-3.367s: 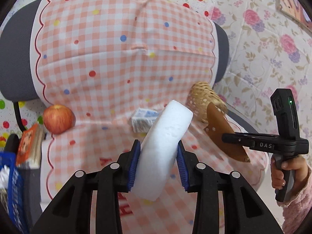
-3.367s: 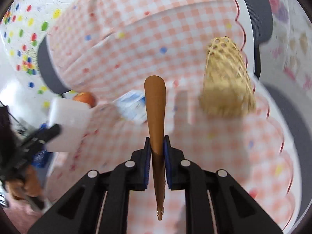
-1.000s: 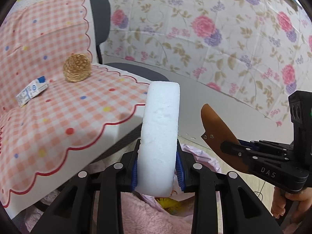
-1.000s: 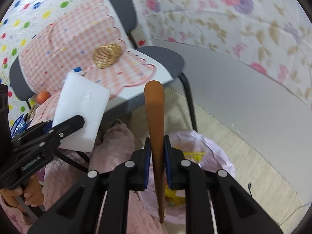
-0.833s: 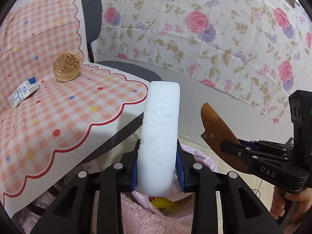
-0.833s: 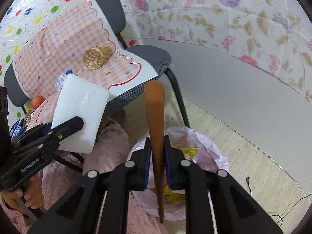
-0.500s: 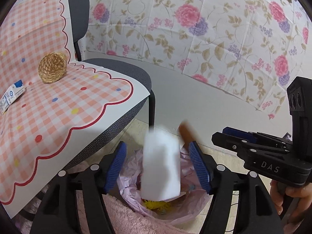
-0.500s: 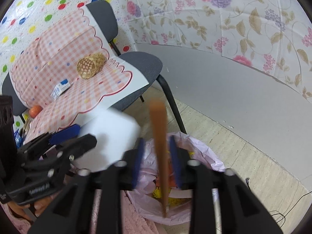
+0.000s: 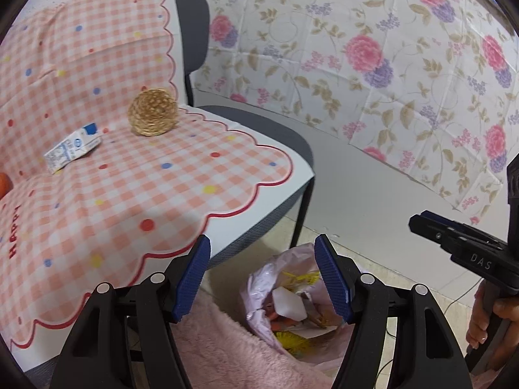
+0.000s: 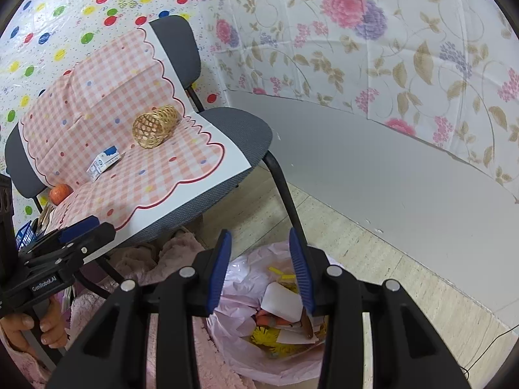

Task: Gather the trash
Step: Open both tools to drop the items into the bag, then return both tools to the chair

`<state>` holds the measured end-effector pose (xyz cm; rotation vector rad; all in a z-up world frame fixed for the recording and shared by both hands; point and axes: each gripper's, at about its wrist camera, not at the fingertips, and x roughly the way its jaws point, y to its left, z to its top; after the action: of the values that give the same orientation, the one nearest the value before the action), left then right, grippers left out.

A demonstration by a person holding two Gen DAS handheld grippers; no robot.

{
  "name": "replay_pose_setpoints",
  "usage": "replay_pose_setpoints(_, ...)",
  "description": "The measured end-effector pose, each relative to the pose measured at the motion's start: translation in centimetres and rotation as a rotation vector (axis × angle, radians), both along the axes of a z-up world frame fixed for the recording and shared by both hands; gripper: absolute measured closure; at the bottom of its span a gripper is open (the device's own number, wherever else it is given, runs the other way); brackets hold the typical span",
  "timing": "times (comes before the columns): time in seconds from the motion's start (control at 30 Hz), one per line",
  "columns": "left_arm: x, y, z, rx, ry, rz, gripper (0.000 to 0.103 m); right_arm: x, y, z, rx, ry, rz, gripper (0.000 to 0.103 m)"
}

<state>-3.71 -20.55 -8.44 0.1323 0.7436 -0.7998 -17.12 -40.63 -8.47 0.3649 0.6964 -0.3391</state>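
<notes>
A pink plastic trash bag (image 9: pixel 259 278) (image 10: pixel 240 278) stands open on the floor below both grippers. A white foam block (image 9: pixel 288 303) (image 10: pixel 280 301) lies inside it among yellow and orange scraps, beside a brown flat piece (image 10: pixel 306 324). My left gripper (image 9: pixel 261 240) hangs open above the bag's left rim, nothing between its blue pads. My right gripper (image 10: pixel 259 233) is open over the bag, also holding nothing. A small blue-and-white carton (image 9: pixel 73 150) (image 10: pixel 103 160) lies on the chair's checkered cloth.
A grey chair (image 10: pixel 246 136) with a pink checkered cloth (image 9: pixel 162 194) stands left of the bag, carrying a wicker basket (image 9: pixel 152 116) (image 10: pixel 155 126) and an apple (image 10: pixel 60 193). Pink fluffy fabric (image 9: pixel 227 350) lies under the grippers. A floral-covered wall (image 10: pixel 389 64) runs behind.
Both grippers opened. The white foam block fell from the left one and the brown piece from the right one into the trash bag. The left view swung back toward the chair.
</notes>
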Motion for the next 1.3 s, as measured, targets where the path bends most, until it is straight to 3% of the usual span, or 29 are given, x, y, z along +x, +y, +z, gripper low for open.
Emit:
replay_pose_setpoints(0.37, 3.8, 6.0, 1.4, 0.006, -0.037, 0.17, 0.033, 5.7, 3.4, 1.8, -0.028, -0.018, 0.146, 0.066)
replay_pose_setpoints(0.7, 10.9, 11.2, 2.1, 0.06, -0.062, 0.37, 0.024, 14.2, 6.0, 3.2, -0.059, -0.023, 0.28, 0.063)
replay_pose_setpoints(0.9, 17.2, 11.0, 1.8, 0.089, -0.052, 0.453, 0.021, 19.9, 6.2, 3.3, -0.064, -0.01, 0.318, 0.061)
replay_pose_setpoints(1.07, 23.0, 9.7, 0.5, 0.121, 0.006, 0.51, 0.021, 25.1, 5.6, 3.0, -0.047, 0.009, 0.328, 0.058)
replay_pose_setpoints(1.3, 27.8, 7.9, -1.2, 0.191, 0.054, 0.542, 0.021, 30.1, 4.8, 2.6, -0.003, 0.018, 0.326, 0.055)
